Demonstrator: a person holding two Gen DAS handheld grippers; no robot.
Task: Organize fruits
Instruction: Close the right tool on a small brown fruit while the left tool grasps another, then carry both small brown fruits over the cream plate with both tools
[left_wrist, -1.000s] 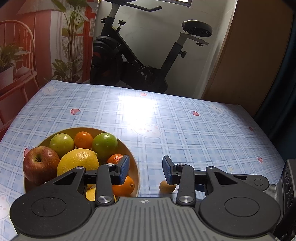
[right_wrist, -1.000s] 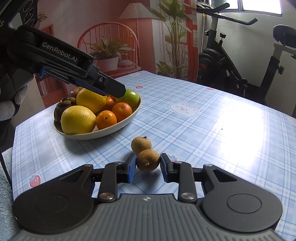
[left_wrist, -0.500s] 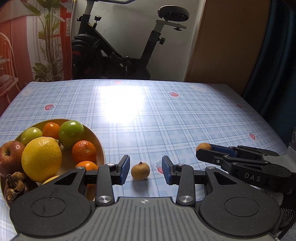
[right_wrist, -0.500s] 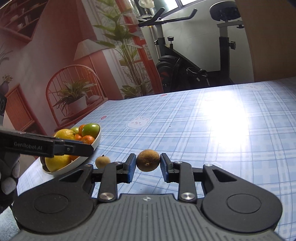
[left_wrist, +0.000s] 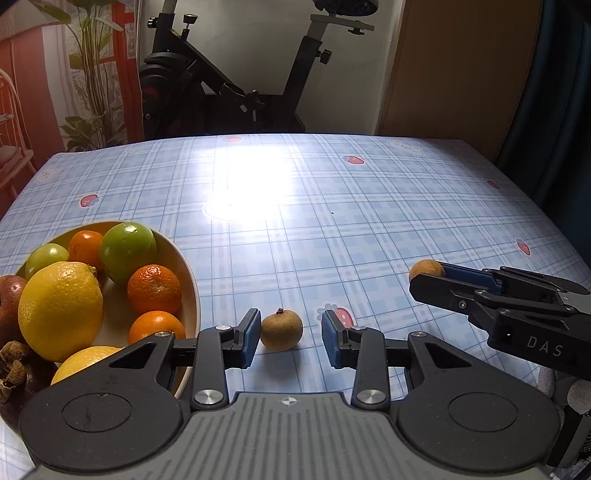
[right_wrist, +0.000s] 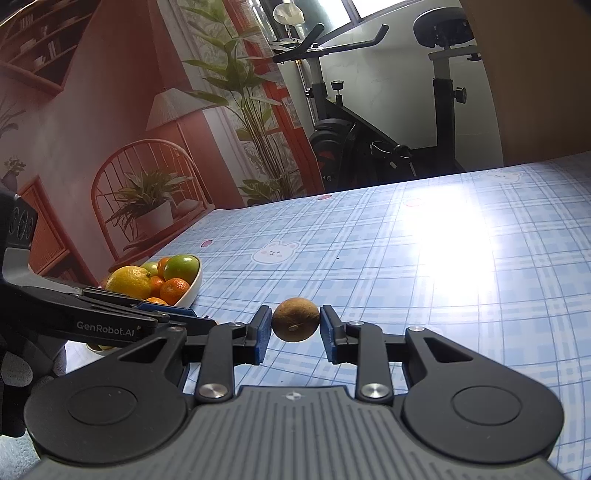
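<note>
A small brown fruit (left_wrist: 282, 329) lies on the checked tablecloth just right of the fruit bowl (left_wrist: 189, 280). My left gripper (left_wrist: 290, 338) is open around it; the fruit sits near the left pad, with a gap to the right pad. The bowl holds a lemon (left_wrist: 61, 308), green apples (left_wrist: 127, 249), mandarins (left_wrist: 154, 289) and a red apple. My right gripper (right_wrist: 295, 328) is shut on a second brown fruit (right_wrist: 295, 319), held off the table. In the left wrist view, the right gripper (left_wrist: 428, 277) reaches in from the right with that fruit (left_wrist: 424, 268) at its tip.
An exercise bike (left_wrist: 236, 85) stands beyond the table's far edge. A chair with a potted plant (right_wrist: 147, 206) is at the left side. A brown door and dark curtain (left_wrist: 554, 92) stand at the right. In the right wrist view the bowl (right_wrist: 194, 286) sits behind the left gripper (right_wrist: 192, 315).
My left gripper has come down and right, from over the bowl to around the loose brown fruit. The right gripper has carried its fruit away to the right and rolled.
</note>
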